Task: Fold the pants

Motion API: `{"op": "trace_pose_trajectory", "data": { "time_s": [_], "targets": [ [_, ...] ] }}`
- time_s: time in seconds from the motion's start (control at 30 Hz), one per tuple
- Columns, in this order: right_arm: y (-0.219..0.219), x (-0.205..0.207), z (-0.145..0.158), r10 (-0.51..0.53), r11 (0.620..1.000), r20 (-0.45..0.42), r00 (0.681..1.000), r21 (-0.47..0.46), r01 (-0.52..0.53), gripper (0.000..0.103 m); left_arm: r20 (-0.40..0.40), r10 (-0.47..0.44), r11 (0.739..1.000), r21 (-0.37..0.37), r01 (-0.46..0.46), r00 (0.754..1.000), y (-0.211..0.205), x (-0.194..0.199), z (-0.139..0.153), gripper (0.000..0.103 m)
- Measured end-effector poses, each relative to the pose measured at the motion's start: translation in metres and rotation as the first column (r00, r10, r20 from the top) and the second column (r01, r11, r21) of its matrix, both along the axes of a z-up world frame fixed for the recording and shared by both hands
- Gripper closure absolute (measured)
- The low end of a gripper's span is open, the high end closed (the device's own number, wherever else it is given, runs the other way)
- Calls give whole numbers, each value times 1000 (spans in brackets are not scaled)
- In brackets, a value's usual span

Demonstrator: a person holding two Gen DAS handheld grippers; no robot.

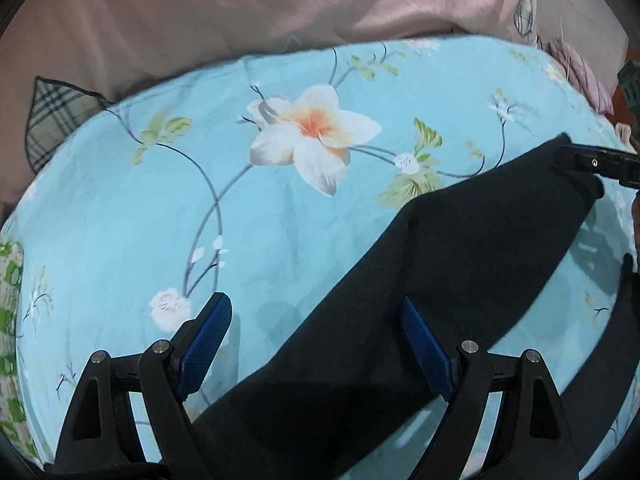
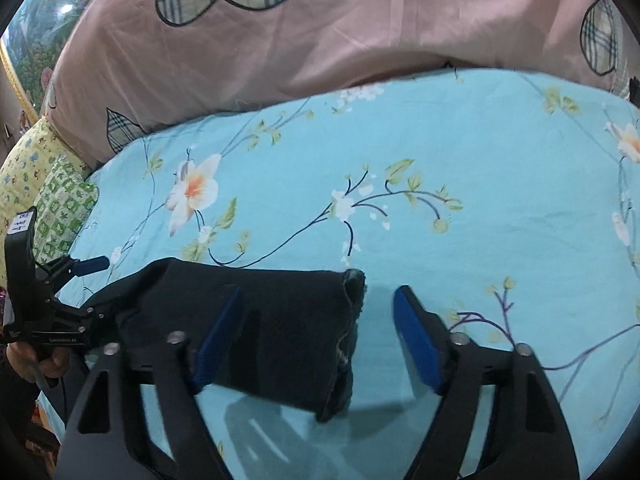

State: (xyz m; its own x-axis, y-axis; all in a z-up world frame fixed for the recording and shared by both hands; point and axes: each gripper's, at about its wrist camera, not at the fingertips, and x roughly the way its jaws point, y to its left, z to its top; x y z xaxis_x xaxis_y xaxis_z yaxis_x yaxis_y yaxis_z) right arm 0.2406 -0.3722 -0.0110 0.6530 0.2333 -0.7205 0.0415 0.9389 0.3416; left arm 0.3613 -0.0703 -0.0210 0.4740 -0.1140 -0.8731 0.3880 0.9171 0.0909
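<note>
- Blue bedsheet (image 1: 120,240) with white flowers covers the bed, and a big pink pillow (image 2: 320,32) sits at the far side.
- A small green checked cushion (image 2: 66,208) lies near the pillow, just off the sheet.
- The black pants (image 1: 440,280) lie flat on the sheet — one long dark strip going from near to far.
- The left gripper (image 1: 316,344) hangs over the pants with its blue fingers (image 1: 208,344) spread wide, holding nothing.
- The right gripper (image 2: 318,336) is wide apart too — one blue finger (image 2: 220,340) is over the pant leg, the other over bare sheet.
- The pant leg's open end (image 2: 352,320) sits between those fingers, and I cannot tell if they touch it.
</note>
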Motion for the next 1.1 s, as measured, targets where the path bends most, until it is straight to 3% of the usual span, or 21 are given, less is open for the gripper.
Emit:
{"op": "trace_pose_trajectory", "data": {
  "time_s": [0.1, 0.13, 0.17, 0.2, 0.23, 0.27, 0.3, 0.63, 0.87, 1.1],
  "targets": [
    [1, 5, -4, 12, 1000, -8, 1000, 3, -11, 45, -37, -14, 1000, 20, 15, 999, -4, 4, -12, 20],
    [1, 5, -4, 15, 1000, -5, 1000, 8, -15, 58, -47, -23, 1000, 19, 23, 999, -3, 5, -14, 25],
    [0, 6, -3, 18, 1000, -2, 1000, 16, -18, 70, -56, -32, 999, 7, 33, 998, -3, 5, -15, 42],
    [-2, 6, -2, 17, 1000, 0, 1000, 23, -17, 75, -71, -42, 999, -12, 41, 997, -2, 5, -15, 61],
    [-3, 5, -1, 17, 999, 4, 1000, 27, -17, 85, -77, -46, 999, -18, 44, 996, -1, 3, -12, 68],
    [-5, 4, 1, 19, 999, 12, 1000, 31, -19, 92, -75, -51, 999, -17, 50, 996, -1, 0, -9, 82],
    [-6, 2, 4, 20, 999, 22, 1000, 36, -21, 92, -66, -55, 998, -16, 54, 996, -1, -5, -4, 90],
    [-7, -44, 35, 76, 997, 135, 988, 12, -78, 95, 59, -115, 984, -129, 121, 992, 10, -99, 55, 94],
    [-8, -91, 35, 116, 993, 163, 980, 2, -118, 95, 72, -171, 971, -156, 181, 983, -6, -170, 56, 94],
    [-3, -138, 29, 171, 985, 211, 962, -41, -166, 95, 35, -153, 970, -186, 157, 988, -6, -213, 38, 94]
  ]
}}
